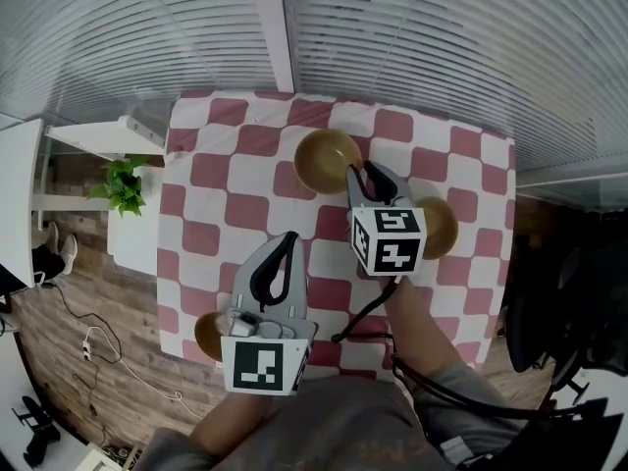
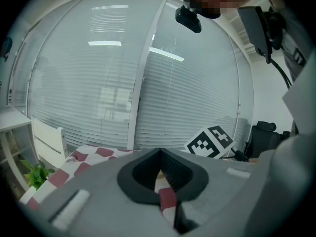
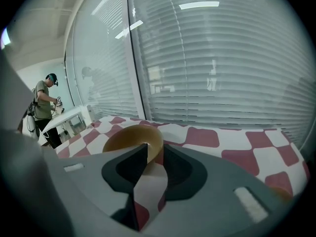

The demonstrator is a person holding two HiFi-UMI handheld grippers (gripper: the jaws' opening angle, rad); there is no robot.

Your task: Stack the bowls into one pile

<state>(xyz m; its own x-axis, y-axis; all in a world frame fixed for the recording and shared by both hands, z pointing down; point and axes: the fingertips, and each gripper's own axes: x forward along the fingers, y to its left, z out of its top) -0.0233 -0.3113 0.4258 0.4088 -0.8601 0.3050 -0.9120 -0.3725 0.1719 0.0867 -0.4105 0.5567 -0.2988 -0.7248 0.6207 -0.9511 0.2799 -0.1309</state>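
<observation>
1. A table under a red-and-white checked cloth stands in front of white slatted blinds. Three round golden-brown bowls sit on the cloth, well apart from one another
2. The far golden-brown bowl sits near the far edge, about midway across the cloth
3. The right gripper reaches that bowl at its right rim. Its jaws stand only a narrow gap apart, one inside the bowl and one outside, and the bowl's wall fills the gap between them
4. The right-hand golden-brown bowl lies near the right edge of the cloth. It is partly hidden behind the right gripper's black-and-white marker cube
5. The near-left golden-brown bowl sits by the near left corner of the cloth, with most of it covered by the left gripper's body in the head view
6. The left gripper hangs over the near part of the cloth, to the left of the right gripper. Its jaw tips are pressed together with nothing between them, and only checked cloth shows through the opening below the tips
7. A green leafy potted plant stands on a white shelf unit just beside the table's left side, above a brown wooden floor
</observation>
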